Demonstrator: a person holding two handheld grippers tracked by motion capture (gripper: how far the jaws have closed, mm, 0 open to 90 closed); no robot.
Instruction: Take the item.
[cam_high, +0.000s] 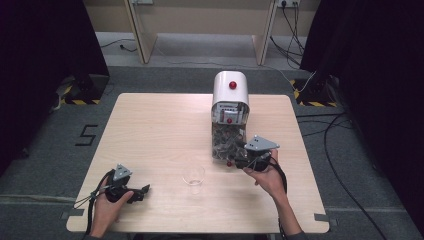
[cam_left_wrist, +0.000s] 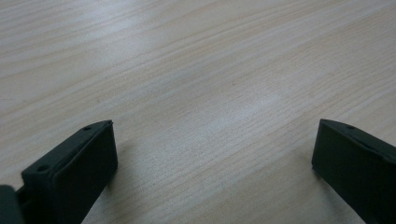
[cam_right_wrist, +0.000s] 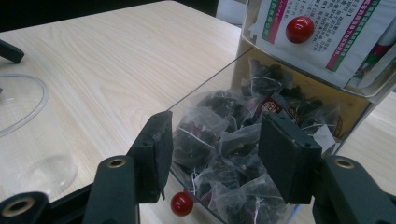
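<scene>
At the lower left of the high view the left claw (cam_high: 144, 190) rested low over the bench (cam_high: 160, 130), its jaws spread wide with only bare wood between them, as the left gripper view confirmed. Just right of it, near the bottom centre, a clear glass cup (cam_high: 193, 176) stood empty on the bench, apart from both claws. Right of centre stood the tea bag dispenser (cam_high: 229, 117), a white domed body with a red knob on top and a clear drawer pulled out toward the person, packed with dark tea bags (cam_right_wrist: 219, 154). The right claw (cam_right_wrist: 212, 156) hung over that open drawer, jaws half spread and not yet pinching anything, the bags lying between and below them; a small red drawer knob (cam_right_wrist: 181, 203) sat just below its left jaw. The step in hand appeared to be picking a tea bag. The next move likely called for lowering the claw onto one bag, squeezing, then carrying it leftward to the cup.
</scene>
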